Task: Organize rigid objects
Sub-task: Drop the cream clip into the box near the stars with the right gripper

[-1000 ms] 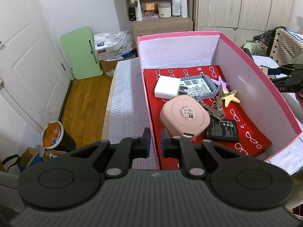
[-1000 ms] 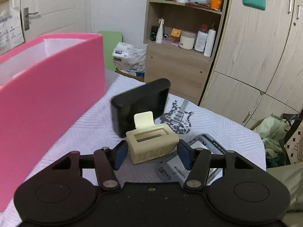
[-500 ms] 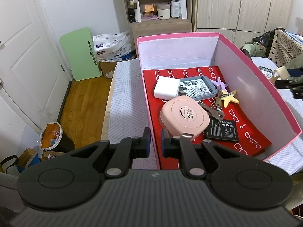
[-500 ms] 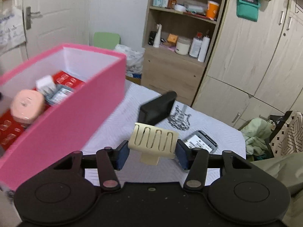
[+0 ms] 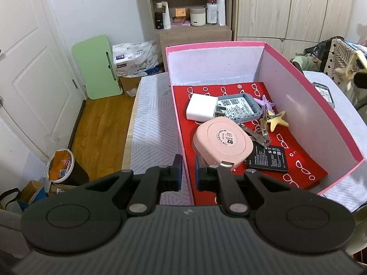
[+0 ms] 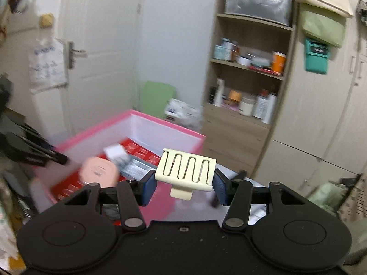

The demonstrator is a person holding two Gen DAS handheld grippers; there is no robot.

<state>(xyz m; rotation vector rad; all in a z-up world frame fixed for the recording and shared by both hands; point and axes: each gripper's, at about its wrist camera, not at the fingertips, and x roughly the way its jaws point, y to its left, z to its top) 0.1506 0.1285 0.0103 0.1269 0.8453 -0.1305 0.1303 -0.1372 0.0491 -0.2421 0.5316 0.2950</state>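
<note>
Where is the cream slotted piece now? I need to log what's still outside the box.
In the right wrist view, the cream slotted piece is clamped in the right gripper, held in the air above the pink box.

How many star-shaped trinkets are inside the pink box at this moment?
2. A yellow star lies near the pink box's right wall, beside the keys; a purple star sits just behind it, against the grey case. Others may be hidden underneath.
</note>
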